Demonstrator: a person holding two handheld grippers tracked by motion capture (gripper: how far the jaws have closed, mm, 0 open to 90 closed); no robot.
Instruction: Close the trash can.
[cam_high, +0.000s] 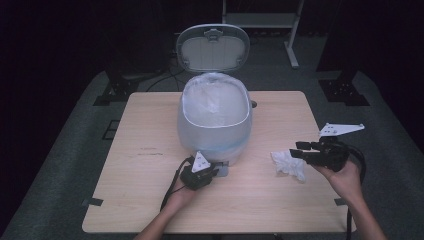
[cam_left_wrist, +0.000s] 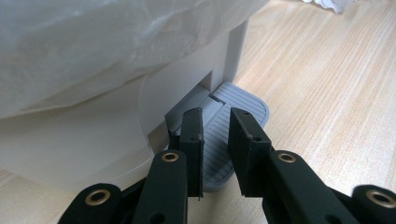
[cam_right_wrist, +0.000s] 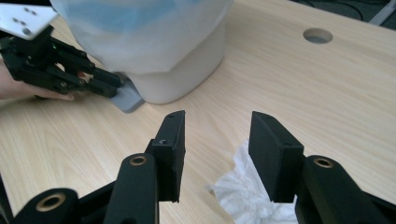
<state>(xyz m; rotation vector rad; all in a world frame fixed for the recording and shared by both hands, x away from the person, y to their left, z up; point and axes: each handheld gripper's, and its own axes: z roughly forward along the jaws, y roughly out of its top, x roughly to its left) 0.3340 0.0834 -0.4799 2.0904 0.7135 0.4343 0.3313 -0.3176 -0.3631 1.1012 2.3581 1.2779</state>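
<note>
The grey ribbed pedal (cam_left_wrist: 233, 135) of the white bag-lined bin (cam_high: 214, 120) was pressed by the left gripper (cam_left_wrist: 215, 140), jaws nearly together on nothing, so the lid (cam_high: 214, 47) was kept up; the right gripper (cam_right_wrist: 215, 154), jaws apart, was poised above the crumpled white tissue (cam_right_wrist: 243, 196).

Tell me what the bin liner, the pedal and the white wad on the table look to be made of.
Bin liner: thin translucent plastic film, by its creases and soft sheen. Pedal: grey moulded plastic, matte, with fine ribs across the top. White wad: probably tissue or paper towel, crumpled, soft and dull. Table: pale wood-grain surface, possibly laminate.

No legible text — none anywhere
</note>
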